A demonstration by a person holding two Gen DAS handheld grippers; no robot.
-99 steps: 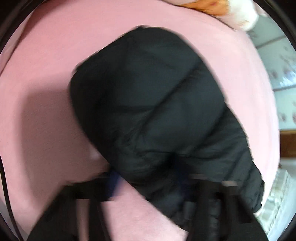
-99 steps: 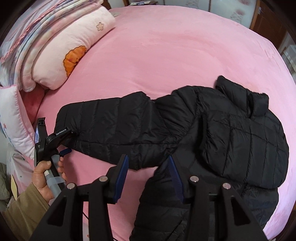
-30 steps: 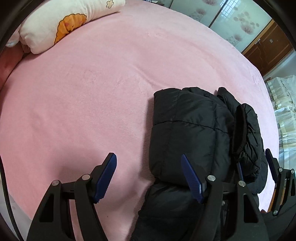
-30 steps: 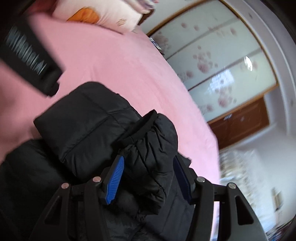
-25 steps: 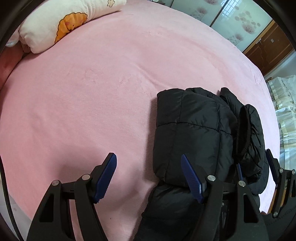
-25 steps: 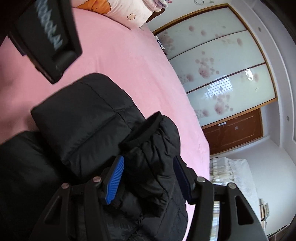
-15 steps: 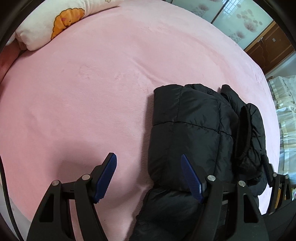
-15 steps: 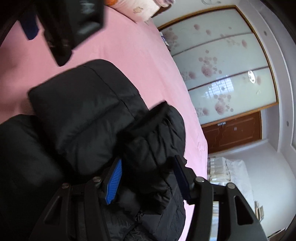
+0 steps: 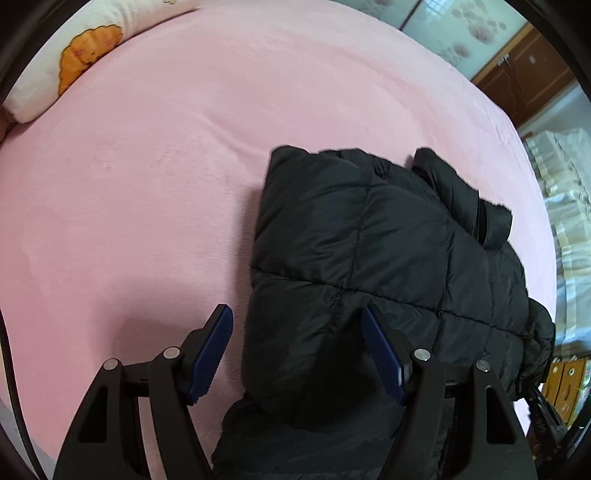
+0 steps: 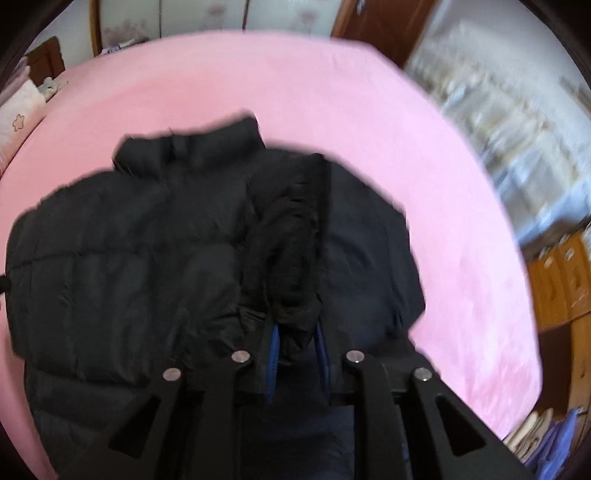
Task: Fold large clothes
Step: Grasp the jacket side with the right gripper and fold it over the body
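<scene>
A black puffer jacket [image 9: 373,266] lies on the pink bed [image 9: 166,155], with one sleeve folded across its body. My left gripper [image 9: 297,350] is open, its blue pads straddling the folded sleeve's near edge. In the right wrist view the jacket [image 10: 129,258] fills the middle, collar at the far end. My right gripper [image 10: 297,347] is shut on the jacket's other sleeve cuff [image 10: 291,240], which stands bunched between the pads over the jacket body. This view is motion-blurred.
A white pillow with an orange print [image 9: 85,62] lies at the far left of the bed. Wardrobe doors [image 9: 461,33] stand beyond the bed. White bedding [image 9: 569,206] and wooden drawers [image 10: 557,273] are off the bed's right side.
My right gripper has closed on the sleeve cuff and swung to face along the jacket toward the collar. The left gripper has shifted closer over the folded sleeve and stays open.
</scene>
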